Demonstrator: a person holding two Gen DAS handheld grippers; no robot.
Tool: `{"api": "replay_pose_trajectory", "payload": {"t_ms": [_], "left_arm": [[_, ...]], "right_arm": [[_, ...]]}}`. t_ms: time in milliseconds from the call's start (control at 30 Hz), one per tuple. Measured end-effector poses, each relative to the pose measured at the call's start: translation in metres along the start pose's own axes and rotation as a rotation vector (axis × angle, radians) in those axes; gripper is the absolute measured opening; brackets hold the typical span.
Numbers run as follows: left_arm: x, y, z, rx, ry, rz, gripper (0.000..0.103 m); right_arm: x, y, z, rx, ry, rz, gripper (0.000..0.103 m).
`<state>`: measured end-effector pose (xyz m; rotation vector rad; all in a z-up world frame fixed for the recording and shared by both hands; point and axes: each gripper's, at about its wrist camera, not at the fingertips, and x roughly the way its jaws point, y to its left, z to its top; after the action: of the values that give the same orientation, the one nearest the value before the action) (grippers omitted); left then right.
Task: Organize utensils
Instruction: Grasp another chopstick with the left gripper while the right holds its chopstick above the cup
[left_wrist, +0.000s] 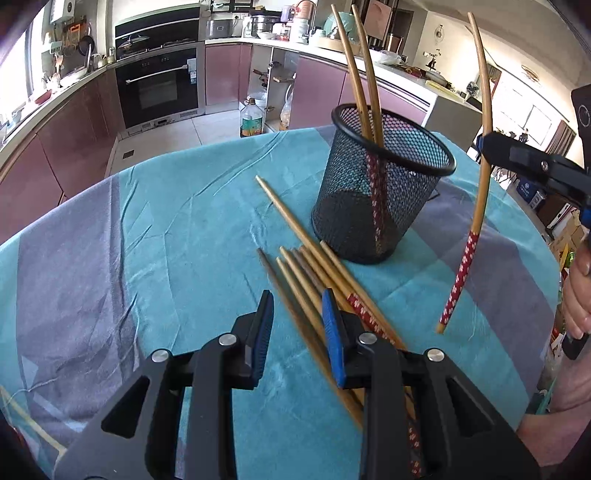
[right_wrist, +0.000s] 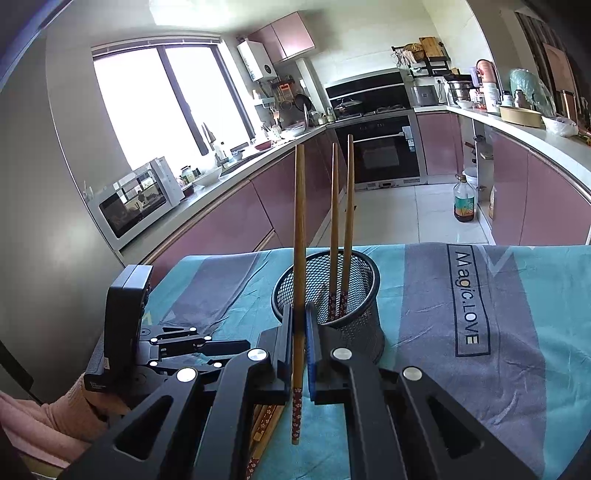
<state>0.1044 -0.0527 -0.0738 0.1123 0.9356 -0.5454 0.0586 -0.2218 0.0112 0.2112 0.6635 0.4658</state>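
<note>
A black mesh cup (left_wrist: 380, 184) stands on the teal and grey cloth and holds two chopsticks (left_wrist: 364, 92) upright. Several loose chopsticks (left_wrist: 306, 258) lie on the cloth in front of the cup. My left gripper (left_wrist: 299, 306) is open just above their patterned ends, holding nothing. My right gripper (right_wrist: 298, 332) is shut on one chopstick (right_wrist: 298, 236), upright, red patterned end down, just in front of the cup (right_wrist: 332, 291). That chopstick also shows in the left wrist view (left_wrist: 480, 206), hanging right of the cup, held by the right gripper (left_wrist: 491, 142).
The table's cloth (left_wrist: 147, 240) has bare room to the left of the cup. An oil bottle (left_wrist: 252, 120) stands on the floor beyond the table. Kitchen counters and an oven (left_wrist: 159, 88) line the back. The left gripper body (right_wrist: 129, 332) is at the left.
</note>
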Motion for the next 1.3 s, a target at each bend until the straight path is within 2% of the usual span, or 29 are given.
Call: {"api": "replay_pose_trajectory", "payload": {"t_ms": [167, 433, 700, 767, 867, 1067, 1300], "left_arm": [[-0.001, 0.001, -0.019, 0.000, 0.034, 0.002, 0.026], [0.003, -0.004, -0.020, 0.018, 0.049, 0.024, 0.028], [0.003, -0.008, -0.019, 0.013, 0.054, 0.018, 0.012], [0.005, -0.008, -0.018, 0.005, 0.050, 0.036, 0.012], [0.009, -0.008, -0.015, -0.007, 0.052, 0.072, 0.021], [0.011, -0.009, -0.012, -0.016, 0.046, 0.096, 0.015], [0.008, -0.006, -0.015, -0.079, 0.024, 0.079, 0.007]], "right_arm": [[0.007, 0.001, -0.004, 0.001, 0.017, 0.004, 0.005], [0.006, 0.005, -0.005, -0.013, 0.016, -0.009, 0.005], [0.007, 0.008, -0.006, -0.014, 0.018, -0.006, 0.005], [0.007, 0.008, -0.007, -0.014, 0.018, -0.005, 0.005], [0.007, 0.008, -0.007, -0.021, 0.020, -0.007, 0.005], [0.007, 0.011, -0.010, -0.033, 0.020, -0.006, 0.005], [0.004, 0.014, -0.009, -0.042, 0.016, -0.005, 0.005]]}}
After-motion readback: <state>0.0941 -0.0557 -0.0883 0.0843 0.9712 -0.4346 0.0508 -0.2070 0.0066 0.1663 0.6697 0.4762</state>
